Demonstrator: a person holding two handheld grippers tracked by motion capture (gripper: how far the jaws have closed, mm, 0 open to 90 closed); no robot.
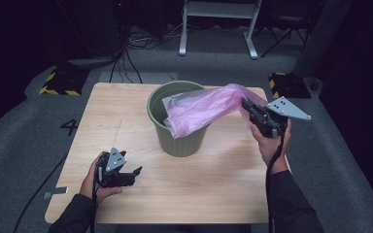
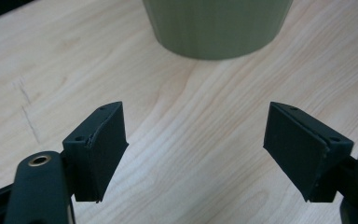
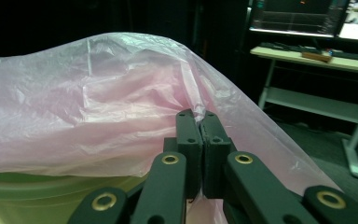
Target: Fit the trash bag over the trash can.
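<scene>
item: pink plastic bag (image 1: pixel 201 110), one end inside the green bin (image 1: pixel 177 141) at table centre, long axis running up and rightward over the rim. right gripper (image 1: pixel 251 110): jaws clamped on the bag's outer end, held above the table (image 1: pixel 126 107). left gripper (image 1: pixel 135 172): jaws wide apart, empty, low at the near left, bin ahead of it. likely next: left gripper goes to the bag's free edge at the rim.
</scene>
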